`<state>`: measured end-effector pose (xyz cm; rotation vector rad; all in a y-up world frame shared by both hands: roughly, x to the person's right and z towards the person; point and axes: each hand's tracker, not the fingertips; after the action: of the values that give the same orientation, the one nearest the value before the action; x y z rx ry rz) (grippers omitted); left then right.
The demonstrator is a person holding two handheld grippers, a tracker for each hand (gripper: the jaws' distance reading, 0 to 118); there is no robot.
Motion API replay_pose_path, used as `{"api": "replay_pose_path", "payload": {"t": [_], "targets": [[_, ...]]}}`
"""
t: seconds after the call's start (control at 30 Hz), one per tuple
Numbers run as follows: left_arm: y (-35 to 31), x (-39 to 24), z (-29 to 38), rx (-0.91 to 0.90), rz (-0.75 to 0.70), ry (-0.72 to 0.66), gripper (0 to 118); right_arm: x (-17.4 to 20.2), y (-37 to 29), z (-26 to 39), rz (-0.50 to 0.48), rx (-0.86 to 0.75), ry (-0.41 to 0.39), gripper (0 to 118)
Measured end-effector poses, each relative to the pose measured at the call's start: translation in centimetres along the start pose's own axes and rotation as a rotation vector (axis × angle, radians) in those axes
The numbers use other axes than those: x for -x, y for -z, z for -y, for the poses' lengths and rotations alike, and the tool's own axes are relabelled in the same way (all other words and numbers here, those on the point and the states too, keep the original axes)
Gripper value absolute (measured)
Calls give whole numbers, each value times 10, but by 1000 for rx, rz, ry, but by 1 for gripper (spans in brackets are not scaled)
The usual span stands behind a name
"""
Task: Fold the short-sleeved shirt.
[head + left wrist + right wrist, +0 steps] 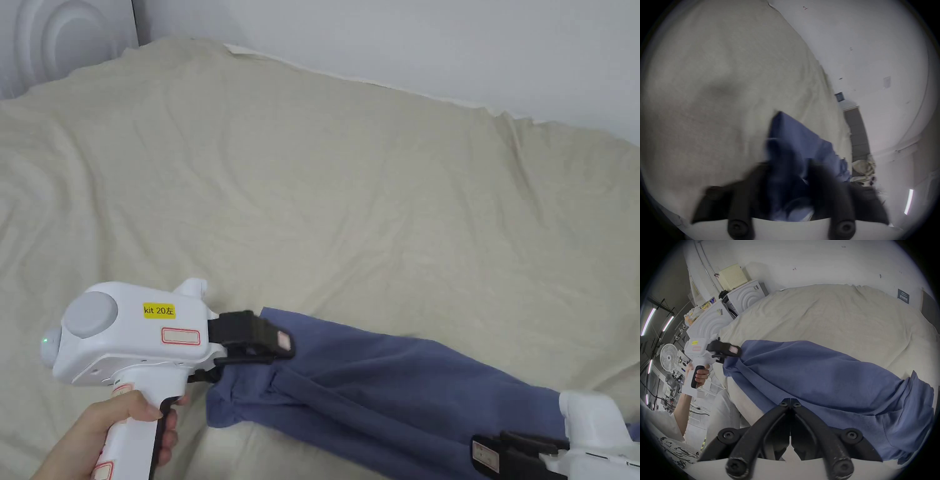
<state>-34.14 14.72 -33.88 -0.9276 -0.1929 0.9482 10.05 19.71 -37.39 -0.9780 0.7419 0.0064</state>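
The blue cotton short-sleeved shirt [400,387] lies bunched in a long band across the near edge of the bed covered by a beige sheet [350,187]. At its left end, the left hand-held gripper [275,350], white-bodied with black jaws, pinches a fold of the cloth. At the right, the right hand-held gripper [790,404] has its jaws pressed together at the shirt's near edge; whether cloth is caught between them is unclear.

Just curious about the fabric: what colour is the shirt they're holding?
The shirt is plain blue, with no pattern, clearest in the right gripper view.
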Motion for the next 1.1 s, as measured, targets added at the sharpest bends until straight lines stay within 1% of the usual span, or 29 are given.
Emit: {"api": "replay_pose_path", "payload": {"t": [0.03, 0.1, 0.13, 0.3, 0.4, 0.53, 0.63, 0.7, 0.8, 0.87, 0.93, 0.97, 1.0, 1.07, 1.1], "targets": [[2, 1, -1, -9, -37, 7, 11, 0, -2, 0, -2, -2, -6, 0], [8, 11, -2, 35, 2, -77, 11, -2, -6, 0, 1, -10, -10, 0], [7, 11, -1, 21, 7, -52, 11, -4, -7, 1, 4, -11, -9, 0], [-9, -14, 2, -7, -31, -22, 11, -19, -22, 8, 15, -39, 23, 0], [-21, -45, 4, -37, -58, 27, 11, -29, -36, 14, 29, -62, 37, 0], [-31, -107, 11, -75, -84, 160, 11, -49, -56, 27, 58, -104, 81, 0], [-26, -157, 22, -71, -85, 255, 11, -61, -73, 37, 72, -136, 94, 0], [-13, -193, 31, -44, -113, 316, 11, -71, -86, 43, 82, -167, 120, 0], [24, -239, 48, 8, -131, 439, 11, -89, -105, 55, 104, -217, 162, 0], [55, -265, 61, 62, -120, 471, 11, -101, -118, 64, 113, -240, 192, 0], [89, -283, 73, 123, -97, 520, 11, -111, -130, 73, 132, -267, 226, 0], [108, -290, 79, 173, -87, 545, 11, -116, -135, 78, 134, -271, 230, 0], [126, -294, 85, 214, -92, 538, 11, -121, -140, 82, 143, -278, 243, 0], [162, -299, 95, 272, -137, 578, 11, -129, -149, 91, 161, -293, 276, 0], [175, -301, 101, 286, -155, 571, 11, -133, -152, 96, 164, -299, 290, 0]]}}
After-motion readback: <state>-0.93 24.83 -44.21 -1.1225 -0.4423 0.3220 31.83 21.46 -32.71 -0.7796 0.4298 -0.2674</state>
